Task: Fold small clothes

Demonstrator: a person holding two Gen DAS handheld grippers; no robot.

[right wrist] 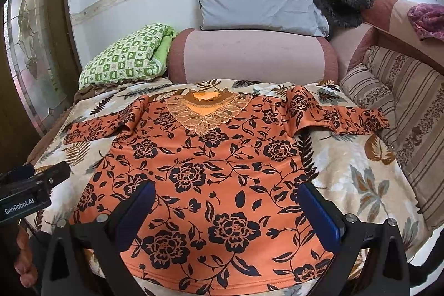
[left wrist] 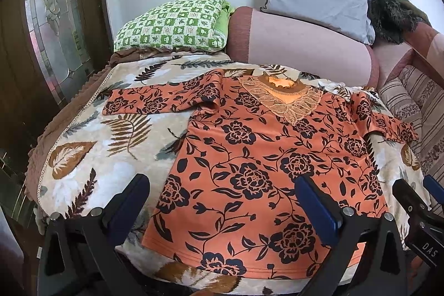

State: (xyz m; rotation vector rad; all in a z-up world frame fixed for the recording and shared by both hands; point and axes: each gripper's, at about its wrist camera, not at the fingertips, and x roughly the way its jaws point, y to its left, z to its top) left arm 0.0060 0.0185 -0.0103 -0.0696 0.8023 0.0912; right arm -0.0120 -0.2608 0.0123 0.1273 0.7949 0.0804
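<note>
top: orange floral top (left wrist: 249,171) flat, face-up on leaf-print blanket (left wrist: 83,157); lace neckline (right wrist: 205,110) at far end, hem nearest the grippers
sleeves: both spread outward; left sleeve (left wrist: 155,101) on blanket, right sleeve (right wrist: 341,115) reaching toward striped cushion (right wrist: 388,107)
left gripper (left wrist: 222,207): jaws spread wide, holding nothing, hovering above hem on top's left half
right gripper (right wrist: 227,210): jaws spread wide, empty, centred above hem; contact with cloth not evident
step: looks like the start, garment laid out, no fold made yet
next: probably a sleeve or side fold inward; calls for pinching a single edge cleanly without grabbing the blanket under it, thin cloth likely to drag
surround: pink sofa arm (right wrist: 249,57) behind neckline, green checked pillow (left wrist: 172,24) far-left, grey pillow (right wrist: 258,2) on top, dark furry item (right wrist: 341,2) far-right
</note>
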